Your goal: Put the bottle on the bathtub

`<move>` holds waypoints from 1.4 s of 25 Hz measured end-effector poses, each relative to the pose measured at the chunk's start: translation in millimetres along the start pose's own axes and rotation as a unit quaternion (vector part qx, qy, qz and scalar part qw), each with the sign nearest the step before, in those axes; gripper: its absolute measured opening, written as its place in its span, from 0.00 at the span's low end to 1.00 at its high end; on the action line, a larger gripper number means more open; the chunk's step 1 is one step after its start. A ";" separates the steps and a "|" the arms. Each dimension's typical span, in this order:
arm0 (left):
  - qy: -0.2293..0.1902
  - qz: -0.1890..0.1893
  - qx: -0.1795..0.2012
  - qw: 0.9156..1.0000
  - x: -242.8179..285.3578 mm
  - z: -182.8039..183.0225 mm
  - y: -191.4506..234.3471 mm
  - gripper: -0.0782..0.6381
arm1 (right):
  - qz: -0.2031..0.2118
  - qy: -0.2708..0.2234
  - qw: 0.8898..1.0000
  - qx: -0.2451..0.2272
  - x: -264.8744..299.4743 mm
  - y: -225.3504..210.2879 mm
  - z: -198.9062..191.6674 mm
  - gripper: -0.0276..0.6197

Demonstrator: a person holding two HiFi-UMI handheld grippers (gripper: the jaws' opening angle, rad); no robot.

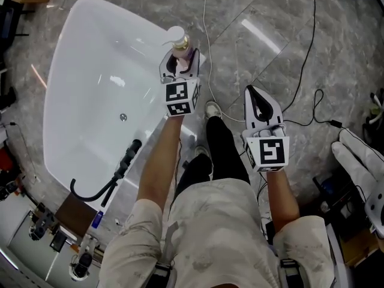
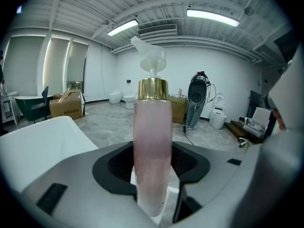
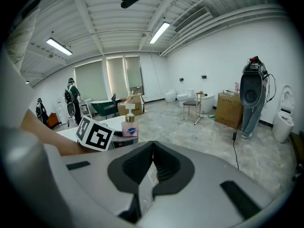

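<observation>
Pink pump bottle [image 1: 179, 45], with its gold collar and white pump head, stands upright between the jaws of the left gripper [image 1: 179, 65]. It sits at about 12 o'clock in the head view, right over the near corner of the white bathtub [image 1: 60, 71]. The left gripper view shows the bottle [image 2: 152, 146] filling the gap, with the dark pads pressed against both sides of its body, so the left gripper [image 2: 152, 184] is clamped on it. A sliver of white shows below the base, which is probably the tub's rim, but I cannot tell whether the base is touching it or is just above it. The tub spreads from the bottle toward 9 and 10 o'clock, with its drain [image 1: 123, 117] near the middle and a black shower fitting [image 1: 117, 171] lying across the rim at about 8 o'clock. The right gripper [image 1: 262, 110] hangs at roughly 3 o'clock over the grey marble floor [image 1: 288, 17], well apart from the tub. Its own view shows the right gripper [image 3: 153, 163] with its jaws pressed together and nothing between them. As I read it, the carry is done and the bottle is where it belongs. What is left is to settle it flat on the rim, open the jaws and draw clear without tipping it.
</observation>
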State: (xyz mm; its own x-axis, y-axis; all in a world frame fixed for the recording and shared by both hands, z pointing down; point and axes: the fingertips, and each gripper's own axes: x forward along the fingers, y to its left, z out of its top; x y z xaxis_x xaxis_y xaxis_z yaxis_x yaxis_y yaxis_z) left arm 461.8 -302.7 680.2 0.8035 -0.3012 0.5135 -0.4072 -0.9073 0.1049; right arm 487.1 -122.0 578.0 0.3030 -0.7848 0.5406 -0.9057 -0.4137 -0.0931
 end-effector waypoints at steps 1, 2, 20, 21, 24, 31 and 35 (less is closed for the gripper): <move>-0.002 -0.001 0.001 1.000 1.8 -0.7 0.1 0.42 | -0.006 -0.003 1.000 0.003 0.4 -2.2 0.6 0.02; -0.004 -0.002 0.001 1.000 2.8 -1.0 0.0 0.42 | -0.011 -0.006 1.000 0.005 0.2 -4.2 1.7 0.02; -0.002 -0.032 0.045 0.998 -13.1 -19.4 -6.0 0.42 | -0.010 -0.007 1.000 0.023 9.1 3.5 -8.9 0.02; 0.000 -0.034 0.052 0.998 -13.0 -20.0 -7.1 0.42 | -0.010 -0.006 1.000 0.025 8.6 3.5 -11.0 0.02; 0.001 -0.044 0.071 0.997 -16.0 -21.5 -12.4 0.42 | -0.011 0.000 1.000 0.027 5.2 5.5 -15.0 0.02; 0.009 -0.059 0.074 0.996 -24.5 -26.0 -12.0 0.42 | -0.008 -0.006 1.000 0.020 -0.3 17.1 -5.9 0.02; 0.012 -0.060 0.068 0.996 -26.9 -26.7 -14.2 0.47 | -0.005 -0.009 1.000 0.017 -6.2 20.2 -3.7 0.02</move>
State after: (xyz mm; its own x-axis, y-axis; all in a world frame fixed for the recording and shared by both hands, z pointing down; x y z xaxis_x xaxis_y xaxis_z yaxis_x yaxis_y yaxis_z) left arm 434.3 -273.8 687.7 0.8313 -0.1815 0.5253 -0.2441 -0.9684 0.0519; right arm 465.8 -123.8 575.9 0.3183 -0.7882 0.5268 -0.8916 -0.4377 -0.1162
